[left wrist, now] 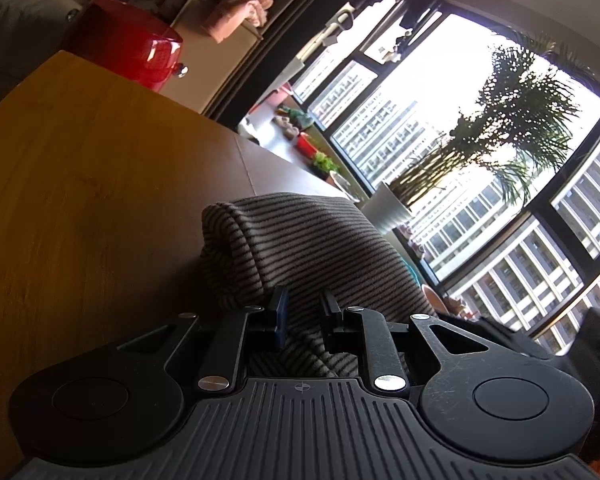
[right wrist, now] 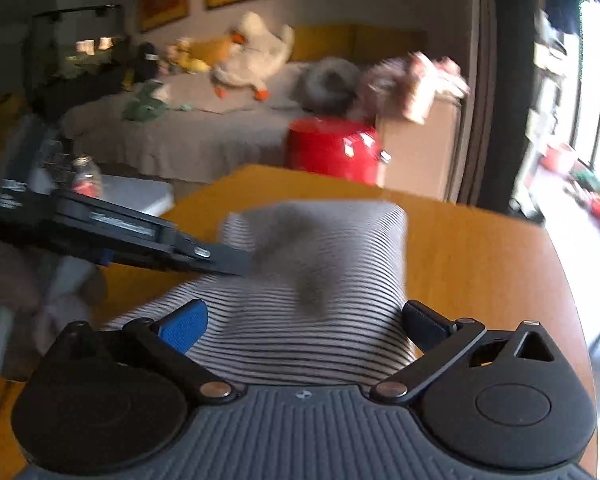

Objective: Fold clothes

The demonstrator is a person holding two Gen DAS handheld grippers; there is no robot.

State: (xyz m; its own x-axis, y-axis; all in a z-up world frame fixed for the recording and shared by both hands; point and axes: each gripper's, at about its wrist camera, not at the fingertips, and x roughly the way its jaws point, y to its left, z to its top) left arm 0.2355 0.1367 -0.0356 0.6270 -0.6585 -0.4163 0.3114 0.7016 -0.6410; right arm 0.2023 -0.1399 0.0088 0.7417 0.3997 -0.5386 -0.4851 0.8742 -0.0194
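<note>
The left gripper (left wrist: 303, 316) pinches the striped shirt (right wrist: 316, 264) on the table (right wrist: 480, 256); the right gripper (right wrist: 304, 320) gapes wide, empty. A left-side tug could undo the fold.

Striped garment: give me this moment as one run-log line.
left claw: shut on striped garment | right claw: open, over garment | garment: folded on wooden table

Left gripper (left wrist: 304, 312): matte black housing with a ribbed grey top plate and a small crosshair mark at centre. Round black caps either side, black link arms on silver screws, triangular cutouts, blue pads (left wrist: 279, 314). Right gripper (right wrist: 304, 322): same build, with bright textured blue pads (right wrist: 184, 326) and scuffed paint near the right cap.
</note>
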